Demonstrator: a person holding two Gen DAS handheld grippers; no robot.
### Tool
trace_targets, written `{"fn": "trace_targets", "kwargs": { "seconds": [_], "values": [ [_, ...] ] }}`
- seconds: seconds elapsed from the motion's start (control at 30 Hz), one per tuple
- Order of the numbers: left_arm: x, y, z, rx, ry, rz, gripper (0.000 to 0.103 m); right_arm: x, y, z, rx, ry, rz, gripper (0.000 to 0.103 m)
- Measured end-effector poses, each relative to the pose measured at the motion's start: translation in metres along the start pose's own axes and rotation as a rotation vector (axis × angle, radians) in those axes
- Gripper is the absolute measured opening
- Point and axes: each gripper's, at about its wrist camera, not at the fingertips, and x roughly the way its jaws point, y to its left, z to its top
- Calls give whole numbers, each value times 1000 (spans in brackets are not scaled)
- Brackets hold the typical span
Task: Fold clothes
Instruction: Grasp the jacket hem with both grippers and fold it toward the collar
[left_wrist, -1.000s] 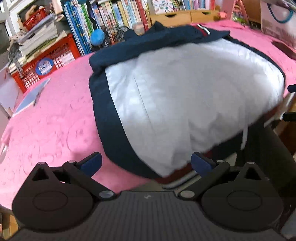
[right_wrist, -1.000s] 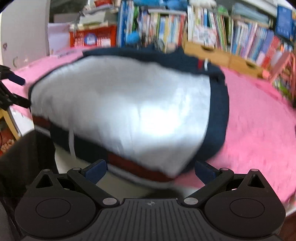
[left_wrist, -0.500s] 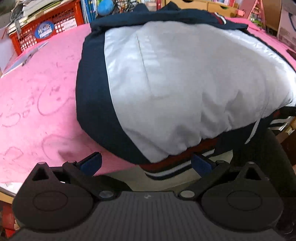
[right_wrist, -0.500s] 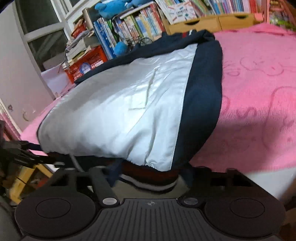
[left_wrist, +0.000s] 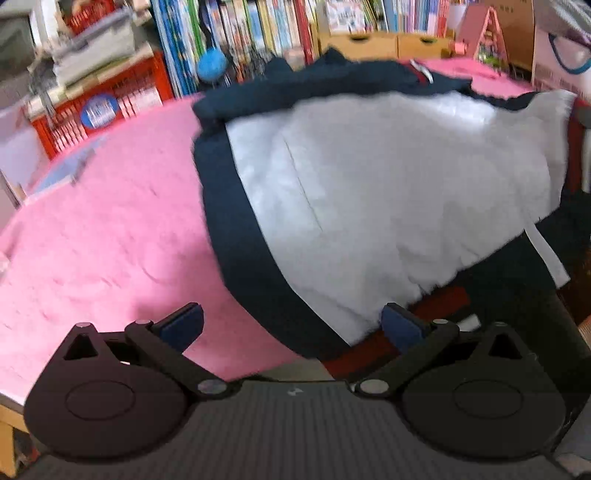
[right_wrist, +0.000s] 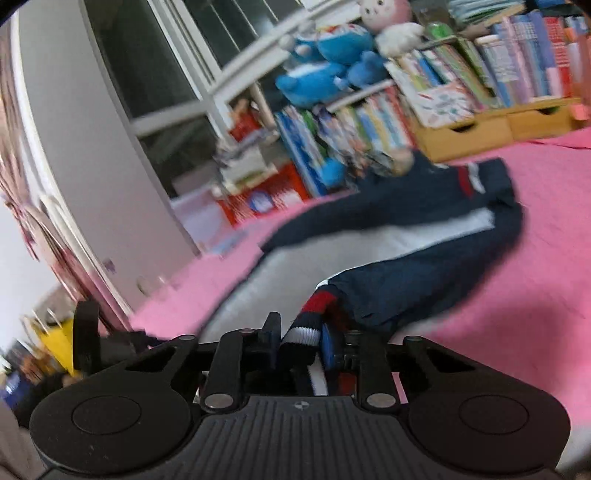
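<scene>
A navy jacket with a pale grey lining lies inside-out on the pink blanket, its red and white striped hem hanging over the near edge. My left gripper is open, its blue pads either side of the jacket's near corner without touching. My right gripper is shut on the striped hem and holds it raised, with navy fabric trailing back over the lining. The lifted corner shows at the right of the left wrist view.
A bookshelf with red crates and wooden drawers lines the far side. Blue plush toys sit on a shelf. A booklet lies on the blanket at the left. A dark chair back stands at the near right.
My right gripper has shut on the striped hem and lifted it up and across over the jacket. My left gripper stays open and has drawn back a little.
</scene>
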Motion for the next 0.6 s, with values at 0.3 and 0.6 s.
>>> {"fn": "trace_targets", "kwargs": {
  "seconds": [0.3,0.6],
  "values": [
    [-27,10,10,17,-73,69,103,177,-35,96,48,48,-62,14],
    [-2,29,20,-58,-85,20,103,73,-51,44,-64,106,-139,65]
  ]
}}
